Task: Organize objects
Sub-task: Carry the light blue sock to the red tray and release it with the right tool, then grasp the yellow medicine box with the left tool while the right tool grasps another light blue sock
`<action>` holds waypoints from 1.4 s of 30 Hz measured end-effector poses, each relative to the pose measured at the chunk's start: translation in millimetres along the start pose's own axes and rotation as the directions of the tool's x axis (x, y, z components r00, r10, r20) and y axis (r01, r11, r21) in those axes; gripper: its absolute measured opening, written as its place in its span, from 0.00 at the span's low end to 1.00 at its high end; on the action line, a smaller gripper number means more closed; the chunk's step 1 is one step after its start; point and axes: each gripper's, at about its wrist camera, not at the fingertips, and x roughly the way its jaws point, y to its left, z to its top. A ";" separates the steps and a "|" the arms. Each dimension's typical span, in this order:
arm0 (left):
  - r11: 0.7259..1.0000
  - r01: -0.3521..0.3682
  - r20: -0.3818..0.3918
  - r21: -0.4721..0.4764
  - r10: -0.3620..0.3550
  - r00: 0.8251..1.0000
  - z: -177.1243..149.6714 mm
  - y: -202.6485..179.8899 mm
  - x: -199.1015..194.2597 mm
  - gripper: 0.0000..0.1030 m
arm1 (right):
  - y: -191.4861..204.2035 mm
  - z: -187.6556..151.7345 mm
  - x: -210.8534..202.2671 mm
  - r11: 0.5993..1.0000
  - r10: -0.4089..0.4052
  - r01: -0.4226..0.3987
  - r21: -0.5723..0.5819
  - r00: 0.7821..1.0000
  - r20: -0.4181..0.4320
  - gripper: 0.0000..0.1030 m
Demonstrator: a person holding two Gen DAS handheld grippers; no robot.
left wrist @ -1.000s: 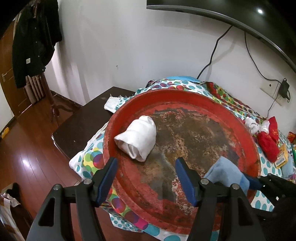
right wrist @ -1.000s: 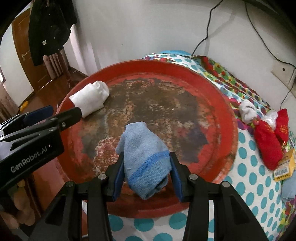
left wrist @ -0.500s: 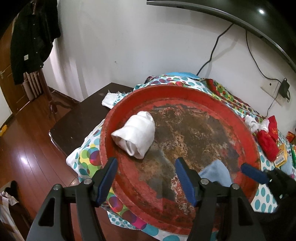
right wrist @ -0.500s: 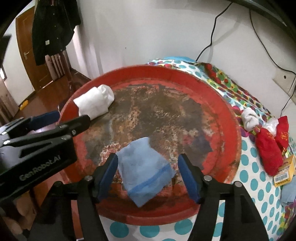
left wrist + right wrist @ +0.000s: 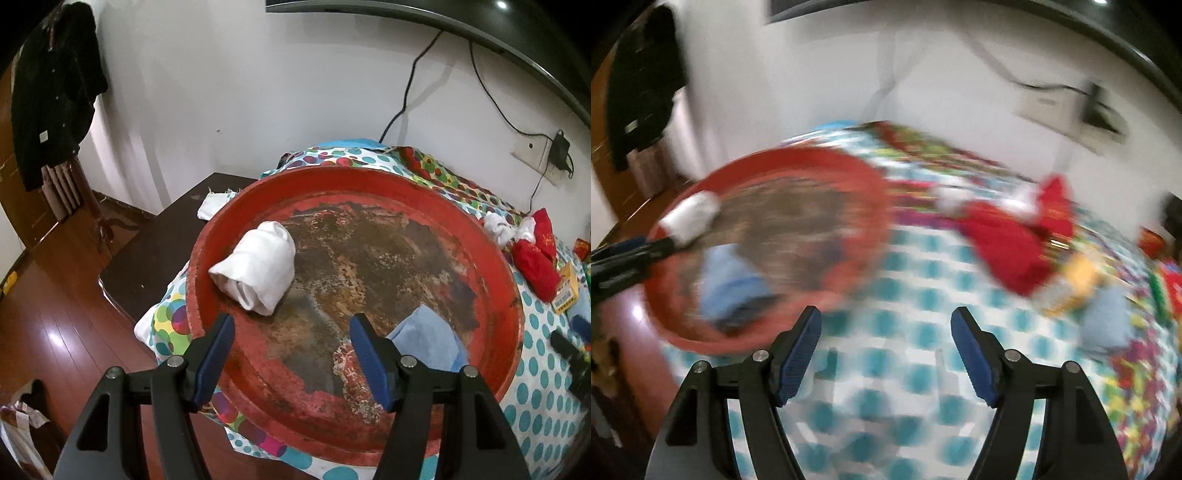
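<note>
Right hand-held gripper point(image 5: 886, 325) jaws opening, empty, over dotted cloth point(image 5: 923, 369); left hand-held gripper point(image 5: 291, 332) apart over red tray point(image 5: 369, 177); blue sock point(image 5: 428, 343) inside.

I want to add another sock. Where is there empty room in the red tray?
The tray is bare across its middle and far side, between the white roll and the blue cloth. It is crowded outside, around the red socks.

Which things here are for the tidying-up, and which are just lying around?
For the job:
red tray
white sock roll
blue sock roll
red socks
left gripper
right gripper

Just lying about:
black coat
wall cable
yellow packet
</note>
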 end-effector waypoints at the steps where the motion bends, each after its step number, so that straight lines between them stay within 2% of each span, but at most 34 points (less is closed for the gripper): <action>1: 1.000 0.005 0.003 0.007 -0.005 1.000 -0.7 -1.7 -1.0 0.65 | -17.2 -2.5 0.5 0.999 -0.022 0.022 0.031 1.000 -0.004 0.68; 5: 0.999 -0.003 0.032 0.039 0.001 0.999 -1.5 -8.4 -6.3 0.65 | -93.6 -14.9 -1.3 0.979 -0.120 0.120 0.163 0.993 -0.009 0.68; 10: 0.996 -0.026 0.064 0.090 0.020 0.998 -3.3 -19.0 -10.2 0.65 | -161.5 -24.7 4.3 0.955 -0.193 0.196 0.223 0.981 -0.036 0.68; 15: 0.983 -0.053 0.117 0.178 0.032 0.993 -9.0 -38.2 -18.3 0.65 | -171.3 -17.6 24.0 0.969 -0.149 0.154 0.195 0.988 -0.041 0.68; 18: 0.976 -0.066 0.116 0.207 0.042 0.992 -8.4 -50.4 -23.9 0.65 | -166.0 -12.3 35.6 0.978 -0.109 0.114 0.176 0.993 -0.041 0.68; 20: 0.970 -0.042 0.114 0.238 0.015 0.993 -2.9 -64.0 -35.0 0.65 | -163.0 -7.4 43.8 0.982 -0.088 0.094 0.166 0.995 -0.044 0.68; 21: 0.964 -0.013 0.114 0.264 -0.018 0.993 0.9 -73.7 -42.5 0.65 | -160.7 -5.1 47.5 0.984 -0.081 0.088 0.155 0.996 -0.048 0.64; 22: 0.961 0.000 0.117 0.278 -0.034 0.993 3.1 -79.9 -47.6 0.65 | -158.9 -3.5 50.2 0.986 -0.085 0.091 0.142 0.995 -0.051 0.45; 23: 0.952 0.030 0.114 0.306 -0.068 0.991 7.0 -92.5 -54.4 0.65 | -158.1 -3.1 53.5 0.987 -0.087 0.094 0.129 0.994 -0.062 0.38; 25: 0.922 0.096 0.092 0.376 -0.141 0.986 14.7 -121.8 -62.6 0.65 | -162.5 -6.8 52.3 0.987 -0.071 0.078 0.142 0.996 -0.051 0.32; 27: 0.891 0.146 0.079 0.430 -0.198 0.977 18.8 -148.5 -67.6 0.65 | -168.6 -13.7 47.0 0.985 -0.067 0.072 0.155 0.997 -0.040 0.31; 30: 0.818 0.285 0.005 0.499 -0.331 0.943 25.6 -200.3 -67.9 0.65 | -178.6 -25.2 37.0 0.984 -0.089 0.094 0.154 0.995 -0.034 0.31; 31: 0.791 0.326 -0.026 0.519 -0.366 0.930 27.1 -218.2 -66.0 0.65 | -181.3 -28.9 35.0 0.983 -0.106 0.110 0.144 0.994 -0.034 0.31; 32: 0.750 0.381 -0.071 0.541 -0.411 0.909 29.6 -239.4 -61.6 0.65 | -183.3 -33.0 34.2 0.984 -0.120 0.124 0.127 0.992 -0.036 0.30; 34: 0.694 0.429 -0.118 0.578 -0.449 0.886 30.9 -271.0 -57.7 0.65 | -188.4 -35.4 32.7 0.984 -0.109 0.112 0.138 0.994 -0.033 0.31; 35: 0.649 0.454 -0.157 0.610 -0.462 0.873 31.6 -293.2 -53.5 0.65 | -189.5 -35.3 33.1 0.984 -0.102 0.106 0.144 0.994 -0.035 0.31; 38: 0.590 0.471 -0.213 0.656 -0.454 0.865 27.7 -334.0 -42.9 0.65 | -191.8 -35.1 37.0 0.984 -0.082 0.089 0.157 0.995 -0.051 0.31; 42: 0.564 0.450 -0.256 0.692 -0.391 0.884 18.8 -370.4 -19.7 0.65 | -196.2 -37.0 38.3 0.979 -0.068 0.078 0.187 0.996 -0.058 0.34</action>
